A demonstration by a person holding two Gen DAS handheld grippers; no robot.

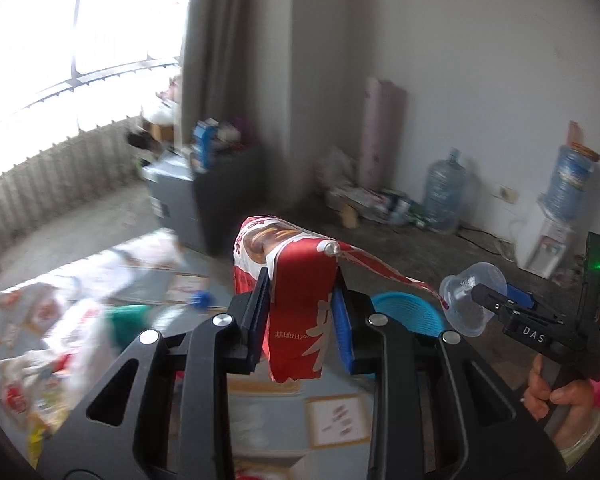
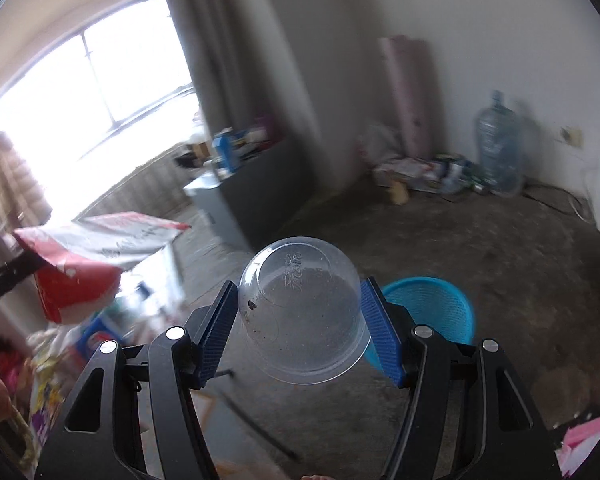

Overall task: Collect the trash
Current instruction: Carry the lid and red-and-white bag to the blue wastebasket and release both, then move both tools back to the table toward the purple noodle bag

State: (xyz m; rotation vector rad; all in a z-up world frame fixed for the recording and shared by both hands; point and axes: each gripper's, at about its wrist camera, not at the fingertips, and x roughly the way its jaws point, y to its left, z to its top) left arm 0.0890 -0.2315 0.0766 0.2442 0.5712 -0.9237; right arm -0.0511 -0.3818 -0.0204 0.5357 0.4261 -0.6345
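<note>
Red wrapper (image 1: 300, 312), centre frame in the left view, is clamped in the left tongs (image 1: 302, 320). Clear cup (image 2: 302, 312), centre frame in the right view, is gripped by the right tongs (image 2: 300, 328). Blue basket (image 2: 436, 308) stands on the floor (image 2: 500, 280) just behind the cup.

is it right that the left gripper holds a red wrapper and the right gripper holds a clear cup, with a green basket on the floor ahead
Not quite: the basket is blue, as the right wrist view shows. The rest stands: the left gripper holds the red wrapper and the right gripper holds the clear cup.
</note>
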